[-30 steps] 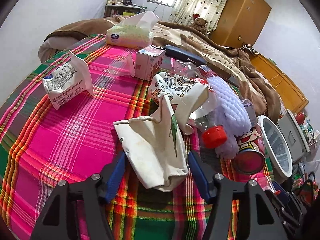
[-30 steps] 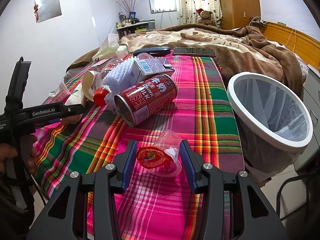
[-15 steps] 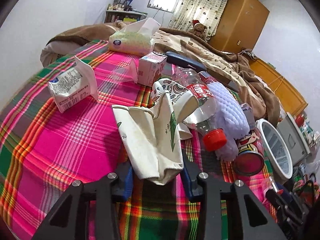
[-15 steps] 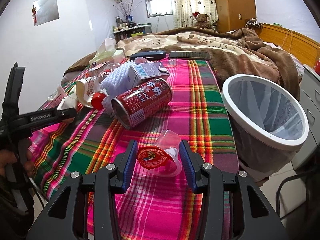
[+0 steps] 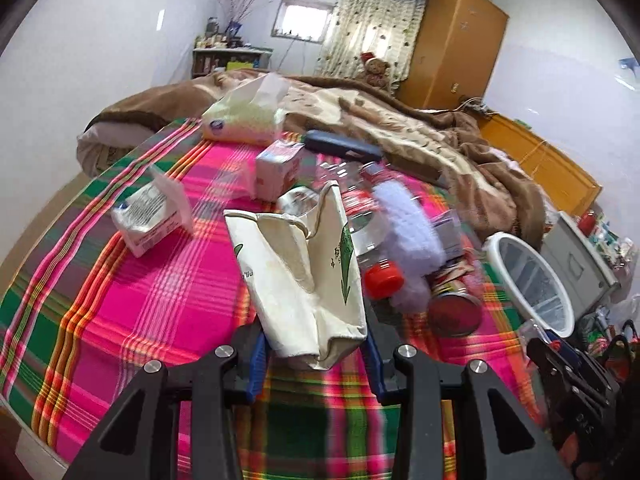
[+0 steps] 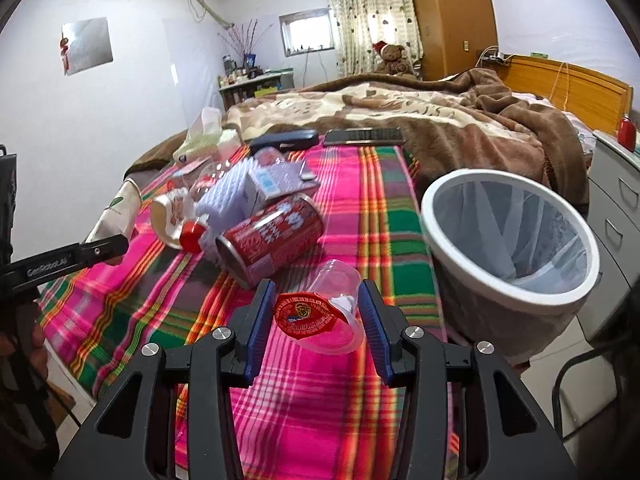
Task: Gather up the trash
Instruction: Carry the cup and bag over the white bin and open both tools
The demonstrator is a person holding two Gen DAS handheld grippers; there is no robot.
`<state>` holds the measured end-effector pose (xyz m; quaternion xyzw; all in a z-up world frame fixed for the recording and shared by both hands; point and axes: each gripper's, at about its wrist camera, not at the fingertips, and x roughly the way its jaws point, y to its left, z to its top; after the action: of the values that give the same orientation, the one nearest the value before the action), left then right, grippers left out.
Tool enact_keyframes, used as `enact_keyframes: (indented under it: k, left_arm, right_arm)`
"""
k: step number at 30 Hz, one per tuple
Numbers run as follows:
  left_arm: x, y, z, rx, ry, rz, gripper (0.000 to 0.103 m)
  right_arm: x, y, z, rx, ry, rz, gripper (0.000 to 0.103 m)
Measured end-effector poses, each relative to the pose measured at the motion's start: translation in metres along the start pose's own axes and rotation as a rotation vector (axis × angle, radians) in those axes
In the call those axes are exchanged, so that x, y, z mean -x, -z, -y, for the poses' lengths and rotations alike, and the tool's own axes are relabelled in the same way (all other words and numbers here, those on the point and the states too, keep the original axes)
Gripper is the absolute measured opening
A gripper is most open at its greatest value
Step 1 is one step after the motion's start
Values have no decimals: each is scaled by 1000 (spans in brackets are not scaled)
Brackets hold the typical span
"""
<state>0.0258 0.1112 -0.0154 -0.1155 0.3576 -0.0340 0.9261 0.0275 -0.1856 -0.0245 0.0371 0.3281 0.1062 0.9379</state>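
My left gripper (image 5: pixel 314 354) is shut on a crumpled cream paper bag (image 5: pixel 304 276) and holds it raised off the plaid blanket (image 5: pixel 140 304). My right gripper (image 6: pixel 316 322) is shut on a clear plastic cup with a red foil lid (image 6: pixel 324 314), held above the blanket beside the white-rimmed trash bin (image 6: pixel 508 236). The bin also shows in the left wrist view (image 5: pixel 528 284) at the right. A red can (image 6: pixel 272 236), a bottle with a red cap (image 6: pixel 192 236) and a paper cup (image 6: pixel 166 216) lie in a pile.
A white snack packet (image 5: pixel 150 216), a small carton (image 5: pixel 276 170), a tissue pack (image 5: pixel 244 120), a white knitted item (image 5: pixel 408 236), a dark case (image 6: pixel 284 140) and a phone (image 6: pixel 364 136) lie on the bed. A brown blanket (image 6: pixel 460 120) covers the far side.
My left gripper closed on the paper bag and lifted it up. My right gripper kept its hold on the cup and moved it a little up and toward the bin.
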Motion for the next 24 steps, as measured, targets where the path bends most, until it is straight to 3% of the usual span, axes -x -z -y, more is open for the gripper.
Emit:
enact_keyframes:
  k: [13, 24]
  left_arm:
    - [6, -25, 87, -150, 134, 30, 40]
    - [-30, -32, 177, -278, 283, -37, 40]
  right_arm:
    - [21, -28, 57, -94, 101, 101, 45]
    - [21, -39, 104, -131, 180, 105, 45]
